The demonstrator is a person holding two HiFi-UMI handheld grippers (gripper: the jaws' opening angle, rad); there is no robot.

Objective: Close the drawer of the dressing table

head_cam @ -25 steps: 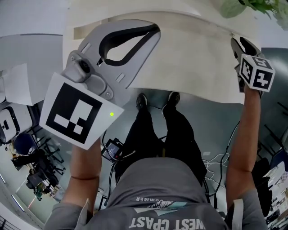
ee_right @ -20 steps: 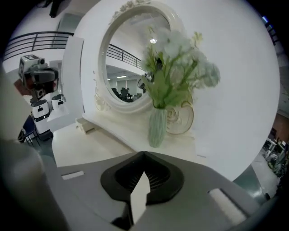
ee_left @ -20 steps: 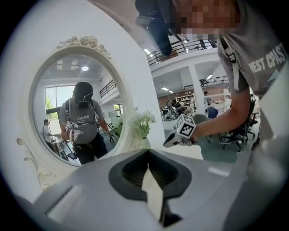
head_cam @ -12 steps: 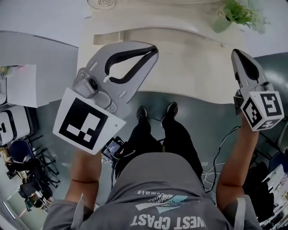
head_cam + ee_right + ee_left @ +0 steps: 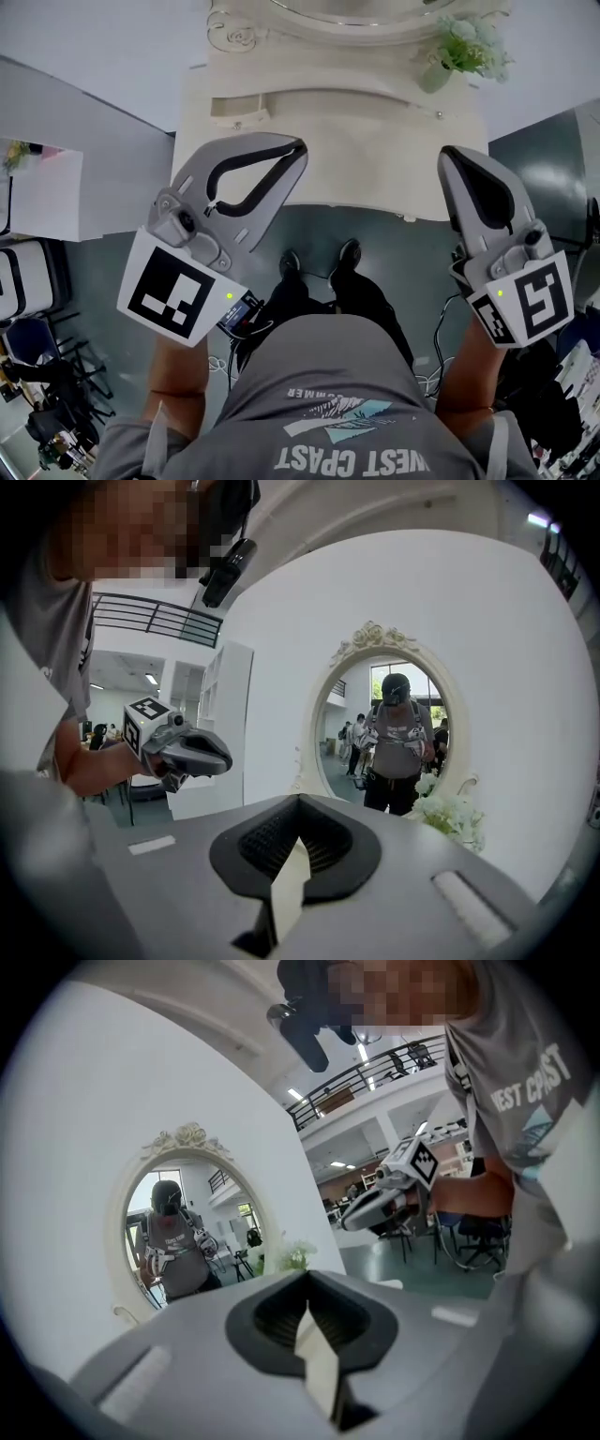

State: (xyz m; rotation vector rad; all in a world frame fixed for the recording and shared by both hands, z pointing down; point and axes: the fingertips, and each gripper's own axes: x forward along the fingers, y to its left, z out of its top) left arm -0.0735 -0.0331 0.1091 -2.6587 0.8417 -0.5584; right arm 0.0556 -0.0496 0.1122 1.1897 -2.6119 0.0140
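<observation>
The cream dressing table stands ahead of me, and I see no drawer jutting from its curved front edge. Its oval mirror reflects the person. My left gripper hovers over the table's front left, jaws shut with nothing between them; in its own view the tips meet. My right gripper hangs off the table's front right corner, also shut and holding nothing. Both grippers are lifted off the table and touch nothing. Each gripper appears in the other's view: right, left.
A small potted plant sits at the table's back right, by the mirror. The person's legs and shoes stand on the grey floor before the table. Cables lie right of the feet. Chairs and clutter fill the left.
Both grippers have drawn back from the table toward the person and risen. The right gripper left the table's right front edge. The table now appears smaller, and the mirror has come into view.
</observation>
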